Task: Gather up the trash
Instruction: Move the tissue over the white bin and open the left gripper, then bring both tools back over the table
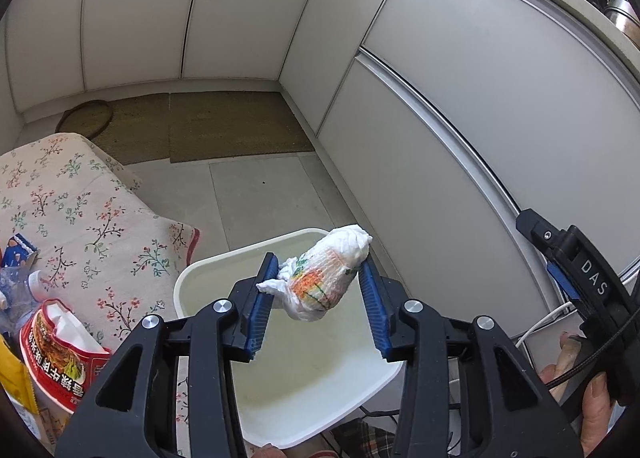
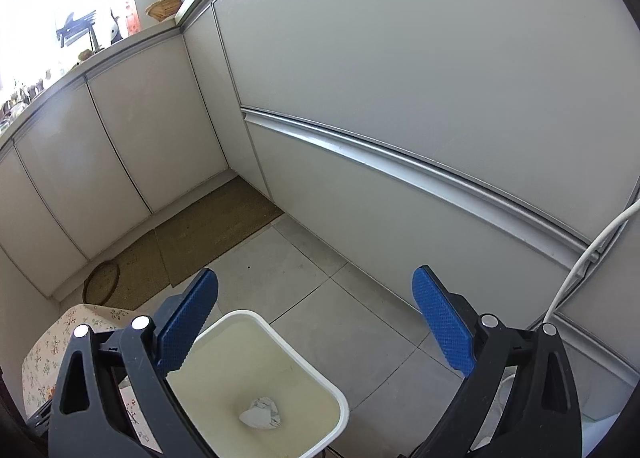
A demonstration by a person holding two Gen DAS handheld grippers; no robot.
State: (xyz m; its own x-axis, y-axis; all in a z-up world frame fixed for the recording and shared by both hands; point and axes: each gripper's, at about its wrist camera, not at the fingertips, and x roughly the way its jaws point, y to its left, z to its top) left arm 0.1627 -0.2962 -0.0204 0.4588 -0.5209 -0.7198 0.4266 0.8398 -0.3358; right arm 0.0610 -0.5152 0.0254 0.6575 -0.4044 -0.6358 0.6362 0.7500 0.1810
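Two claws noted: left gripper (image 1: 318, 290) loosely around printed tissue wad (image 1: 324, 274) above white bin (image 1: 188, 278); right gripper (image 2: 316, 322) spread wide, empty. Judged mid-drop; wider release needed next.

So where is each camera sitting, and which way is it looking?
Left wrist view: sits on the left gripper, looking down along its fingers at a crumpled printed wrapper between them above the white bin; the right gripper and a hand show at the right edge.
Right wrist view: sits on the right gripper, open and empty, looking down into the white bin, where a crumpled white paper lies.
Shared: the bin, floral cloth, brown mats and cabinets.
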